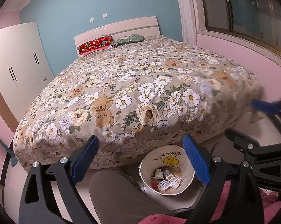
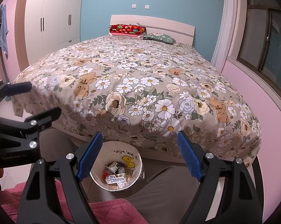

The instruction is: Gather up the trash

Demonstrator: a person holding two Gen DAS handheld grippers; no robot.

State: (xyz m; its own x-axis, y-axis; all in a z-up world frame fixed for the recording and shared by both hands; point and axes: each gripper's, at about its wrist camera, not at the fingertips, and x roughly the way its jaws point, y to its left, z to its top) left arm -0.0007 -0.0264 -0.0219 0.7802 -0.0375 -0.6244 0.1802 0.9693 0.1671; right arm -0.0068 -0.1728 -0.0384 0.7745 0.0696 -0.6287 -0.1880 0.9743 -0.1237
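Two tongs, left [image 1: 140, 160] and right [image 2: 138, 155], gape empty above the bin [image 2: 95, 158], lower centre; its cartons [image 2: 115, 179] look light, crushable, best pinched by an edge.

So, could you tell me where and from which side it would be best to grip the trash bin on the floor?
Probably take the trash bin by its upper rim, coming from above with one finger inside and one outside. It stands upright and open-topped between the person's knees, too wide to span, with the bed's edge close behind it. The right gripper is open and empty.
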